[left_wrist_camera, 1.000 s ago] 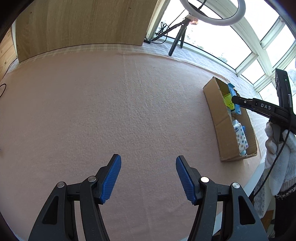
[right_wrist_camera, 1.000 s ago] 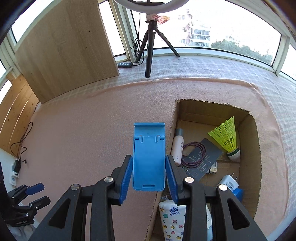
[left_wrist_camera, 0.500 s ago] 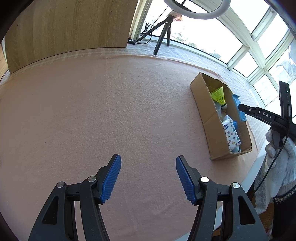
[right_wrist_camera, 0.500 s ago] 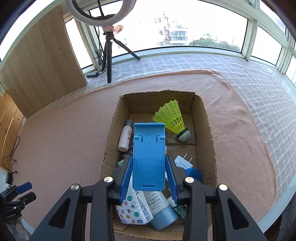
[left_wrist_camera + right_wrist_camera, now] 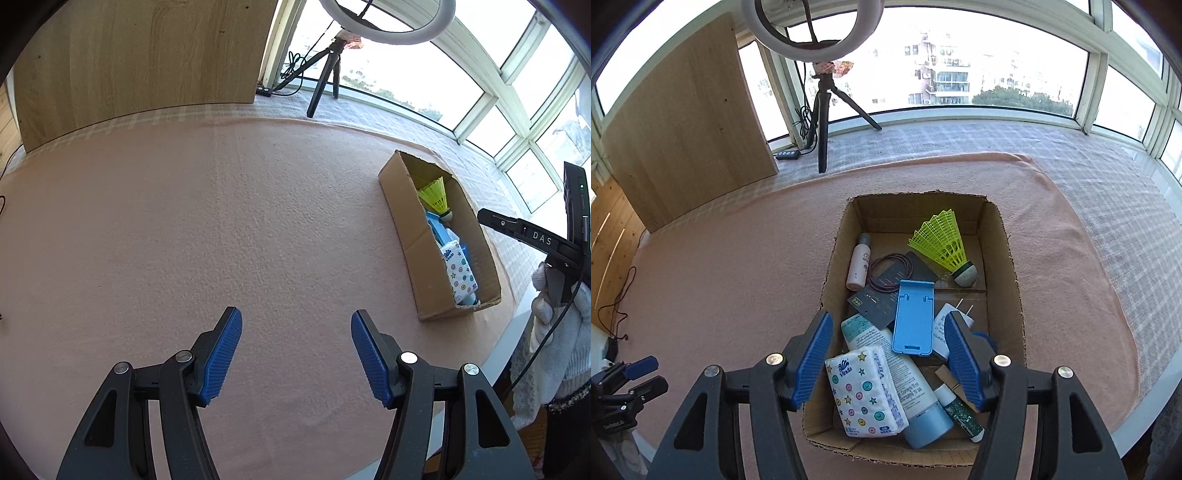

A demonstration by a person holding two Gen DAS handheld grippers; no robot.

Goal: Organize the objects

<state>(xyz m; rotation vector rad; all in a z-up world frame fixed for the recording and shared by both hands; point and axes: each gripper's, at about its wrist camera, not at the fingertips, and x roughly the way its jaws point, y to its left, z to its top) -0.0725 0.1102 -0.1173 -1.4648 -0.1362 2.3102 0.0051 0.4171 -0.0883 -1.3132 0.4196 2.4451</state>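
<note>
Lying flat in the cardboard box, the blue phone stand rests on other items, a slim hinged plastic slab. My right gripper hangs wide open, empty; left gripper likewise.

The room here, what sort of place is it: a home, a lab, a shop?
Probably an enclosed balcony or sunroom in a flat, set up for filming: curved windows facing apartment blocks, a ring light on a tripod, and a cardboard box of household bits on a pink blanket.
</note>
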